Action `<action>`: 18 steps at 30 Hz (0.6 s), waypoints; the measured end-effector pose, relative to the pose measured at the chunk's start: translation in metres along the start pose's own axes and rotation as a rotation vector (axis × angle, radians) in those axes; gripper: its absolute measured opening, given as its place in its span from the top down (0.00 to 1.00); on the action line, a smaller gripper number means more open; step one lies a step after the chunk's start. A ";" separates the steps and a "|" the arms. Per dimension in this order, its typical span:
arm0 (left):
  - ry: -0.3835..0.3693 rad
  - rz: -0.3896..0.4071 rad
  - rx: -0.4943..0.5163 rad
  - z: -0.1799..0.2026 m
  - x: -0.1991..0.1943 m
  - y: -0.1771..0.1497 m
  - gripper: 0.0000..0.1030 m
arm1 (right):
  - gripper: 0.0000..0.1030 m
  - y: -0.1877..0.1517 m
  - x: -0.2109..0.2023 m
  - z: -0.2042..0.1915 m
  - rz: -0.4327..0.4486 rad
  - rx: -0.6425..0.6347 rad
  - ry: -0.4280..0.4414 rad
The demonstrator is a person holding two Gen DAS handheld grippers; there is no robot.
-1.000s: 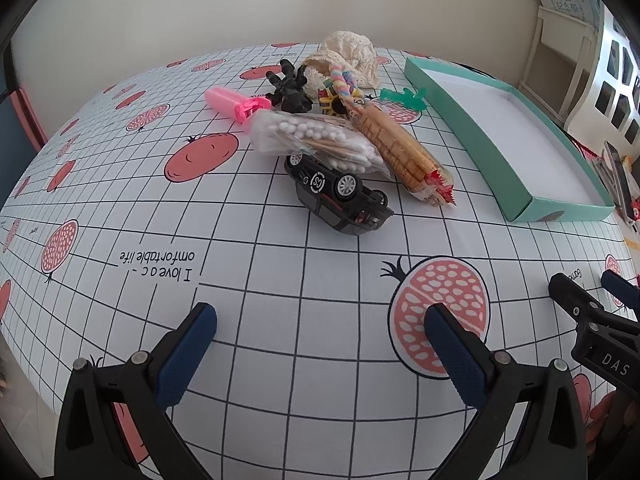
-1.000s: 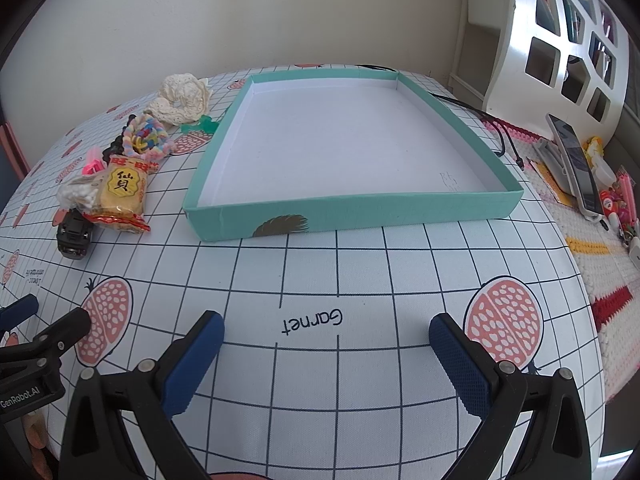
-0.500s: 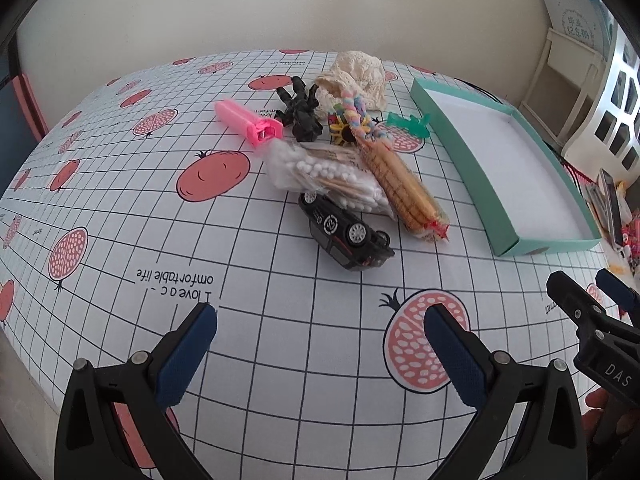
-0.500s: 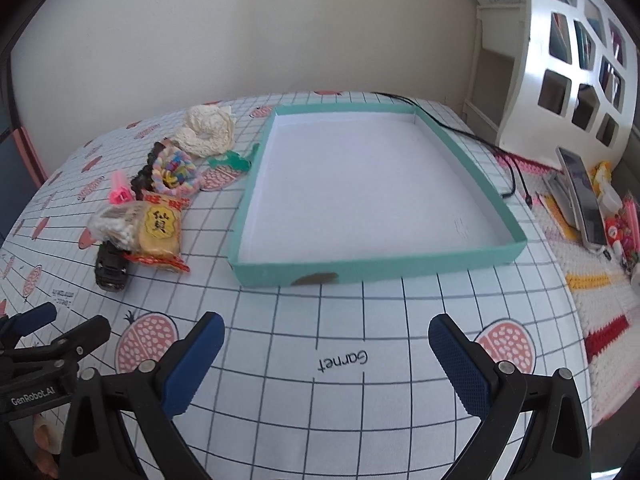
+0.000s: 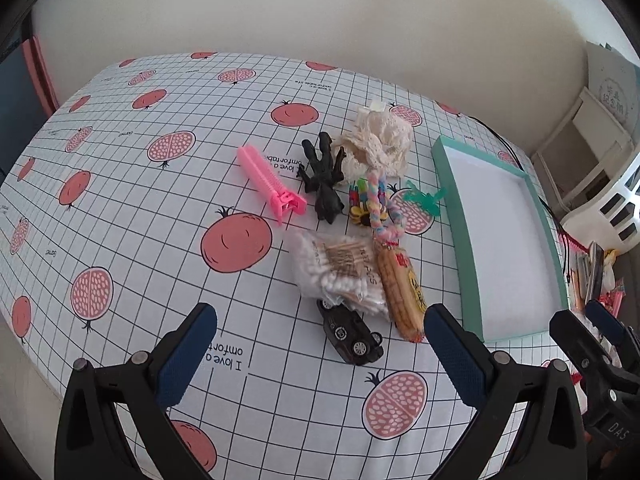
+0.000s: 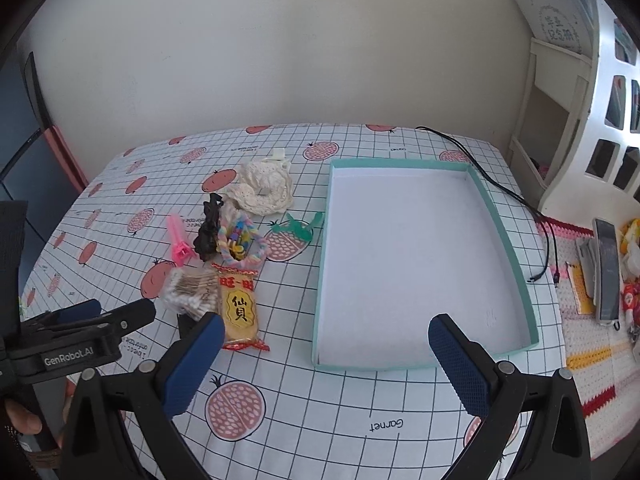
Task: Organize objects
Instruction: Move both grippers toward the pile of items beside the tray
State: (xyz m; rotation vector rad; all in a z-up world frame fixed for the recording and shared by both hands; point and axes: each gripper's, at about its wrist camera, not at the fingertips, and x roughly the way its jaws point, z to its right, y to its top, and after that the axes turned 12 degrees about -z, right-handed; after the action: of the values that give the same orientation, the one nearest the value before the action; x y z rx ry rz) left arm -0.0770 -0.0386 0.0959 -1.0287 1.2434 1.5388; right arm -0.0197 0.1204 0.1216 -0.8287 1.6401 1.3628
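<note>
Left gripper (image 5: 320,344) spread wide, empty, above tablecloth (image 5: 120,200). Ahead: pink clip (image 5: 270,184), black figurine (image 5: 324,176), cotton swab bag (image 5: 340,276), toy car (image 5: 354,338) partly under bag, cracker pack (image 5: 402,292). Teal tray (image 6: 516,256) right of pile. Right gripper (image 6: 322,344) spread wide, empty.

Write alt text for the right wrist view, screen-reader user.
An open right gripper hangs above a grid-patterned tablecloth, facing an empty teal tray. Left of the tray lies a clutter: rice cracker packet, bag of cotton swabs, pastel braided loop, pink clip, cream lace cloth. The left gripper shows at the left edge.
</note>
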 end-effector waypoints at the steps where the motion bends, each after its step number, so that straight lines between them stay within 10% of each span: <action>1: 0.004 -0.014 -0.005 0.000 -0.001 0.004 0.00 | 0.00 0.005 0.001 -0.002 -0.006 -0.004 0.006; 18: 0.021 -0.116 -0.110 -0.013 0.045 0.055 0.00 | 0.05 0.045 0.077 -0.039 -0.226 -0.085 0.088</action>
State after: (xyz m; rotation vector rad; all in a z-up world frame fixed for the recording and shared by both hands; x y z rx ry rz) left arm -0.1414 -0.0515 0.0651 -1.1694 1.1035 1.5233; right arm -0.1004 0.0920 0.0750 -1.1031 1.5109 1.2582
